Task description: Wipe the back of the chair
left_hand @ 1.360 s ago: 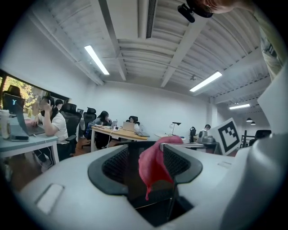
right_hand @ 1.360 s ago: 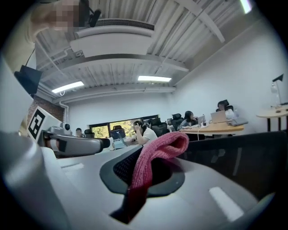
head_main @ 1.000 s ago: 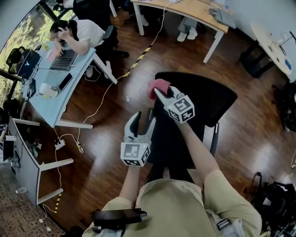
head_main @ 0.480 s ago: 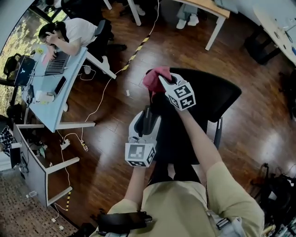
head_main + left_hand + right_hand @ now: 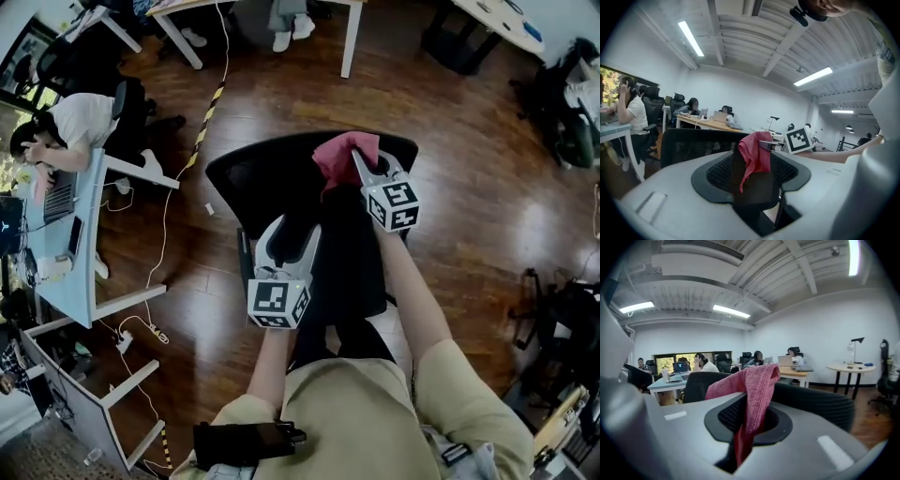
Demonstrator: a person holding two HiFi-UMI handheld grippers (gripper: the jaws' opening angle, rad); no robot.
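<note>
The right tool is clamping a pink cloth, which is hanging over the top of the black mesh chair near its middle. The left tool is gripping a dark upright part of that chair lower down, its jaws pressing against it, above the wooden floor.

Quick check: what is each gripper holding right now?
Left gripper: closed on the chair back, at its edge.
Right gripper: closed on the pink cloth.
</note>
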